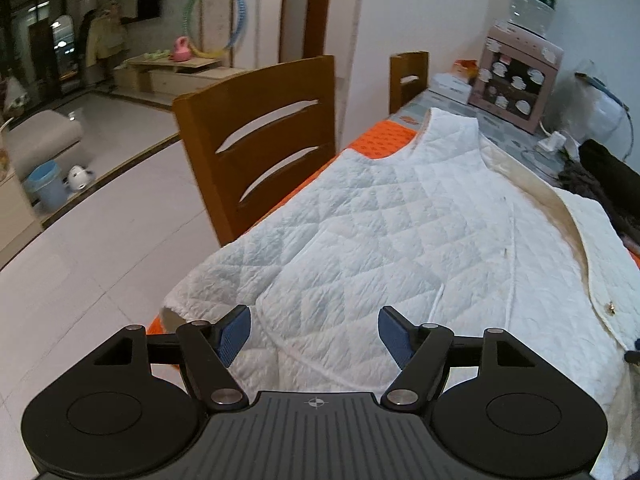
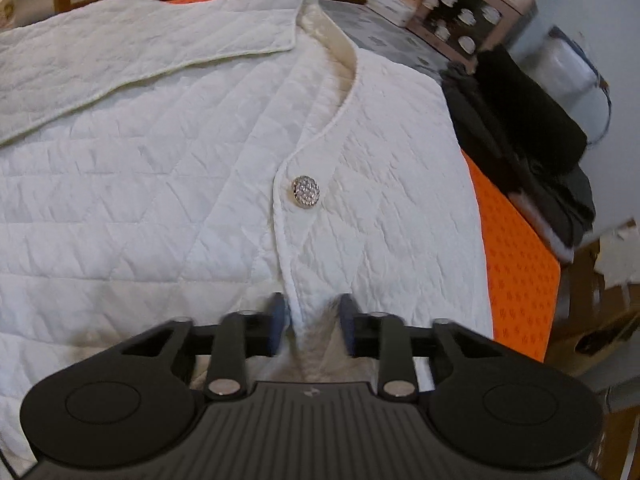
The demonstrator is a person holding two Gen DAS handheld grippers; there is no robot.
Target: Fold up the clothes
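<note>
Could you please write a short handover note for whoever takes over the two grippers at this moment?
Left gripper: open, nothing between its fingers, hovering over the near hem of the white quilted vest.
Right gripper: shut on the vest's front edge, below the round sparkly button.
The vest lies spread over the orange dotted mat on the table; one panel is already folded across the top. A dark folded garment sits to the right.
Done: vest laid out, first flap over.
Left: fold the gripped front side, then finish the folding.

Wooden chair (image 1: 256, 140) (slatted back), hula hoop (image 1: 216, 18), pink box (image 1: 516, 80)
</note>
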